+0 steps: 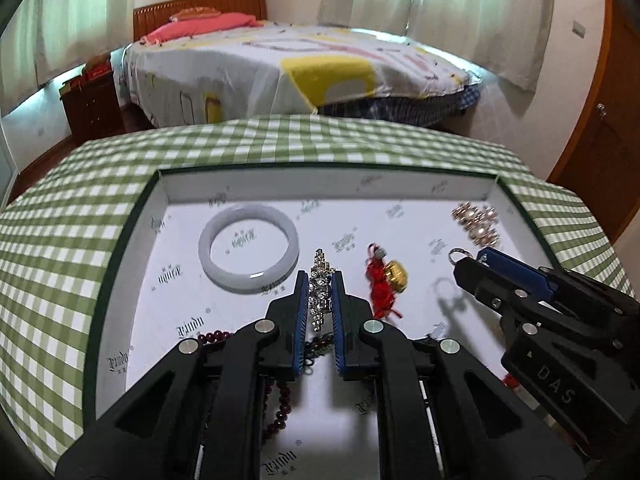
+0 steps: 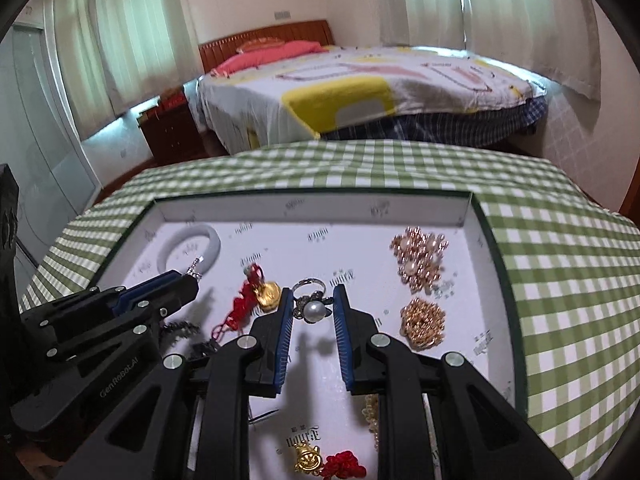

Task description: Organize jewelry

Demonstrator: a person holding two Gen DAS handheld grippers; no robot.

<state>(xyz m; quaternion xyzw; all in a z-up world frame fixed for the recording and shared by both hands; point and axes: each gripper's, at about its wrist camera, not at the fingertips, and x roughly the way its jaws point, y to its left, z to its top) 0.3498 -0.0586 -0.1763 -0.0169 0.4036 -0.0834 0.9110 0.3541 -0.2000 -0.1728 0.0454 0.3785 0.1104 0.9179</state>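
A shallow white tray (image 1: 320, 186) with a dark green rim lies on a green check cloth (image 1: 60, 220). My left gripper (image 1: 319, 280) is shut on a sparkling rhinestone piece (image 1: 320, 292), which it holds above the tray floor. In the right wrist view, the left gripper (image 2: 192, 280) shows the stones at its tip. My right gripper (image 2: 311, 296) is shut on a pearl ring (image 2: 313, 311). From the left, the right gripper (image 1: 468, 264) has the ring's band (image 1: 459, 255) sticking out. A white bangle (image 1: 248, 256) lies in the tray's far left.
The tray also holds a red knot with a gold charm (image 2: 262, 296), a pink-gold bead cluster (image 2: 420, 256), a gold brooch (image 2: 424, 322), dark red beads (image 1: 280, 400) and a second gold charm (image 2: 308, 458). A bed (image 1: 300, 68) stands beyond the table.
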